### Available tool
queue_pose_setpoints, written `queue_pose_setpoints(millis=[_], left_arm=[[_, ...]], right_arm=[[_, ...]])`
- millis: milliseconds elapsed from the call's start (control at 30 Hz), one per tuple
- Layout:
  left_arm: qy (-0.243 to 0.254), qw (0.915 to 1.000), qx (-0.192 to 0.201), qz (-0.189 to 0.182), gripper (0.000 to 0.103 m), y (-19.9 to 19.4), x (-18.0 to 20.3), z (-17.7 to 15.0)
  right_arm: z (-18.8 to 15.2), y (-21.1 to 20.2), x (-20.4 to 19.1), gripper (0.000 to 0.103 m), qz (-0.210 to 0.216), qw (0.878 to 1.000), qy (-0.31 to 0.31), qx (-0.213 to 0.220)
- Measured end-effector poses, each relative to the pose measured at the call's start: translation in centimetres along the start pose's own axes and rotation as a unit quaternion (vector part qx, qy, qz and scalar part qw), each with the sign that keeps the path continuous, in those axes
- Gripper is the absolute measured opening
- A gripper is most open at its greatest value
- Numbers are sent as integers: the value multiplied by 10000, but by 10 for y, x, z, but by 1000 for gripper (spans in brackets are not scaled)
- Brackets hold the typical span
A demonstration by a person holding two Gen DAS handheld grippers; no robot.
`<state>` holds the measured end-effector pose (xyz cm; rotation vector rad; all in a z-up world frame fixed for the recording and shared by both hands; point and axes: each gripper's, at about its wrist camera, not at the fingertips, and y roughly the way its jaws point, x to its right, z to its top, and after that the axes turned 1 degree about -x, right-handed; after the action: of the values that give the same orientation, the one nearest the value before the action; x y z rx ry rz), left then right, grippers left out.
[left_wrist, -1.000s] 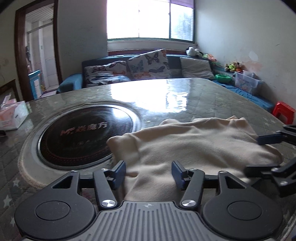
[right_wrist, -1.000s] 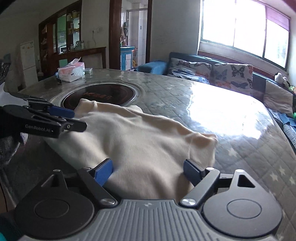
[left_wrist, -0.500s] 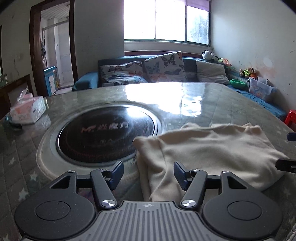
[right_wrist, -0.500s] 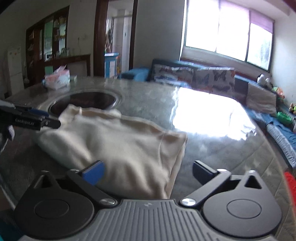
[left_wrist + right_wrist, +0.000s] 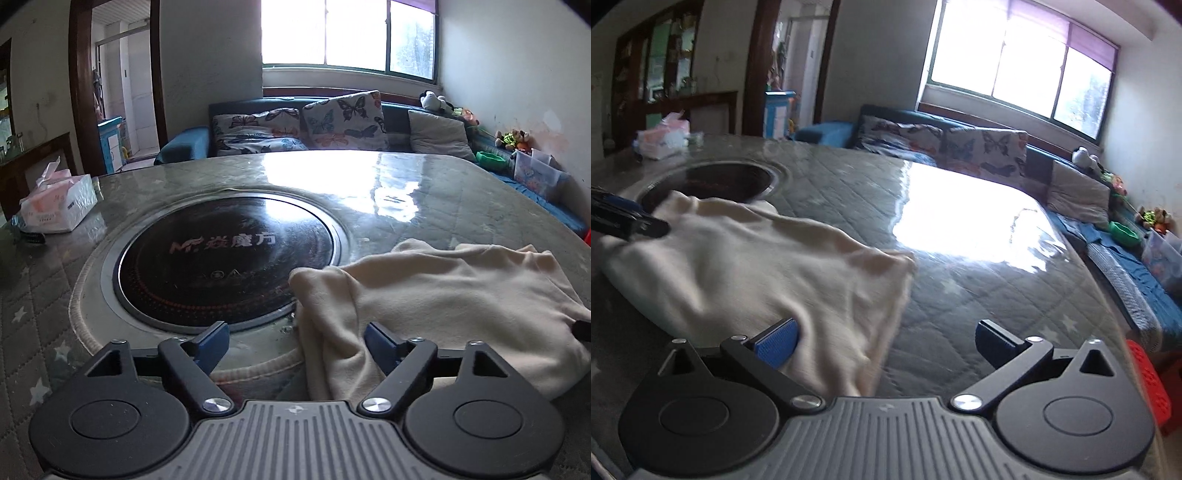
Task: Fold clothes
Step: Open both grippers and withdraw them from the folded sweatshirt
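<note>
A cream garment [image 5: 443,299] lies in a compact, doubled-over bundle near the near edge of the tabletop [image 5: 424,192], its left corner lapping the rim of the round black cooktop [image 5: 225,254] set into the surface. The left gripper [image 5: 297,341] is spread, its jaws standing either side of the bundle's near-left fold and pinching nothing. The right gripper [image 5: 886,338] is spread wide too, empty, at the bundle's right edge. This fits either a pause between folds or a finished fold just let go; any further fold would call for clamping both near corners evenly
</note>
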<state>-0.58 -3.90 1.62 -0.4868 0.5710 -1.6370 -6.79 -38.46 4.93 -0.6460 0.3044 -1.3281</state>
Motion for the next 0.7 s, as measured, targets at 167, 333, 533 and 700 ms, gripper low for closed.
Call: queue_pose_setpoints(millis=[167, 333, 533, 700], left_arm=[[-64, 9999, 112, 34, 83, -4, -5, 8], [91, 9997, 176, 146, 83, -8, -8, 8], [39, 9987, 160, 480, 83, -11, -32, 4], [-57, 9995, 270, 135, 83, -31, -40, 2]], right_arm=[[10, 2, 8, 103, 45, 10000, 73, -31], [27, 11, 4, 103, 59, 9999, -61, 68], [28, 24, -2, 103, 75, 9997, -237, -31], [26, 22, -4, 103, 62, 9996, -261, -35]])
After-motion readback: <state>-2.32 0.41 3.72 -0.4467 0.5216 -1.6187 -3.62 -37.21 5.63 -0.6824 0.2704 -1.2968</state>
